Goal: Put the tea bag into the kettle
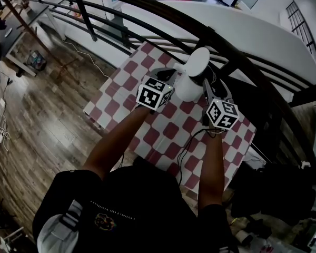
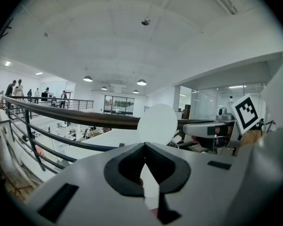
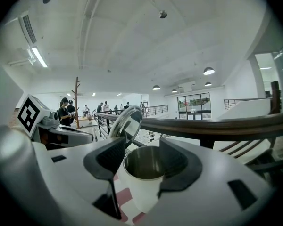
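Note:
A white kettle (image 1: 187, 88) stands on the red-and-white checked table (image 1: 121, 104) with its round lid (image 1: 199, 61) tipped up. My left gripper (image 1: 173, 75) is at the kettle's left side. In the left gripper view its jaws (image 2: 144, 146) meet at the tips around a narrow white strip, seemingly the kettle's handle, with the lid (image 2: 156, 124) rising just beyond. My right gripper (image 3: 142, 145) stands open over the kettle's steel mouth (image 3: 148, 163), beside the shiny lid (image 3: 126, 124). Nothing is between its pads. No tea bag shows in any view.
A dark curved railing (image 1: 237, 57) runs close behind the table's far edge. A black cable (image 1: 192, 138) crosses the cloth near my right arm. Dark bags (image 1: 274, 194) lie on the floor at the right, and wooden floor (image 1: 42, 125) is at the left.

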{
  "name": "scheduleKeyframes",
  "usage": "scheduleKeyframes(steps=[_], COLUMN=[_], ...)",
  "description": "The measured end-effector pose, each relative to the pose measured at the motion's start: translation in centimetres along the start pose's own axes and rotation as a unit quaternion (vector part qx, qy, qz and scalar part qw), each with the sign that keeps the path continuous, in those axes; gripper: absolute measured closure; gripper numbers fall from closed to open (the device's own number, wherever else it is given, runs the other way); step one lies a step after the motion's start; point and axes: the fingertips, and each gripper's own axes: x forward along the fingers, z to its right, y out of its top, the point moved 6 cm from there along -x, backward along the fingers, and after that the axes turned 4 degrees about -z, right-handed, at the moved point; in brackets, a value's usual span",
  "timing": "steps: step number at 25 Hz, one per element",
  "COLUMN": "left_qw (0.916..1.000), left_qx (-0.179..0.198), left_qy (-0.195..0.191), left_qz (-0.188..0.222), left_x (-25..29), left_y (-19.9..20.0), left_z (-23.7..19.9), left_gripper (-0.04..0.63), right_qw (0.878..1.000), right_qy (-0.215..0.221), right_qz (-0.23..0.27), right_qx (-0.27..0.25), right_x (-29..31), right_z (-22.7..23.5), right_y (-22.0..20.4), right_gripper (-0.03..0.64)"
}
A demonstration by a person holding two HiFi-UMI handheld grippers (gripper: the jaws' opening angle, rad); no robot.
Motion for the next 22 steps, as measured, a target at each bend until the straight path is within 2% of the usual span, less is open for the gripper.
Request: scheduleKeyframes(steps=[10, 11, 12, 22], left_qw=[1.0, 1.0, 1.0, 1.0], left_qx=[-0.003, -0.003, -0.004, -0.005], left_qy=[0.002, 0.003, 0.003, 0.005], left_qz=[0.003, 0.003, 0.003, 0.005], left_x=[-0.5, -0.5, -0.6, -0.9], left_y=[0.0, -0.1, -0.1, -0.2], left_z=[-0.2, -0.2, -0.2, -0.6], left_gripper=[0.591, 0.591, 0.591, 0.591], right_qw=[1.0, 1.0, 1.0, 0.997], right_qy=[0.01, 0.011, 0.012, 0.043], right_qz=[0.003, 0.007, 0.013, 0.036], right_qx=[-0.006, -0.008, -0.011, -0.054], right_x=[-0.3, -0.4, -0.7, -0.5], right_z=[-0.9, -1.1, -1.2, -3.7], right_y=[0.5, 0.6, 0.8, 2.8], right_gripper=[0.396, 0.411, 0.59, 0.606])
